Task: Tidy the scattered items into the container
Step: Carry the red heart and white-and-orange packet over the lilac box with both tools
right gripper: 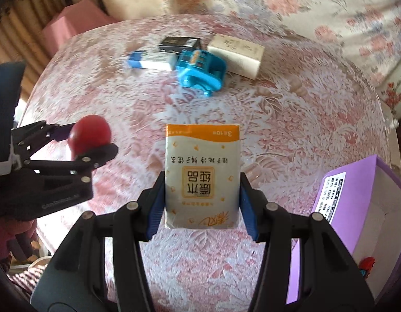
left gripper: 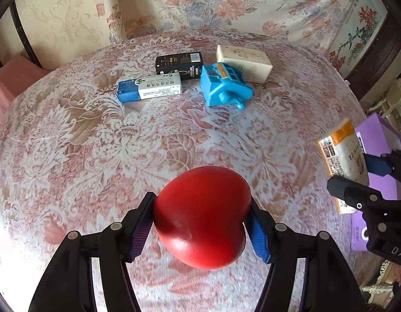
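Observation:
My left gripper [left gripper: 201,223] is shut on a red heart-shaped toy [left gripper: 201,217], held above the table; it also shows at the left of the right wrist view [right gripper: 89,132]. My right gripper [right gripper: 201,202] is shut on a white and orange tissue pack [right gripper: 202,174], held above the table; the pack also shows in the left wrist view [left gripper: 341,158]. The purple container [right gripper: 356,202] stands at the table's right edge, right of the right gripper, and shows in the left wrist view [left gripper: 380,140] behind the pack.
At the far side of the floral-cloth table [left gripper: 122,143] lie a blue and white box [left gripper: 149,88], a black box [left gripper: 179,63], a blue plastic toy [left gripper: 223,85] and a cream box [left gripper: 243,62]. A floral curtain hangs behind.

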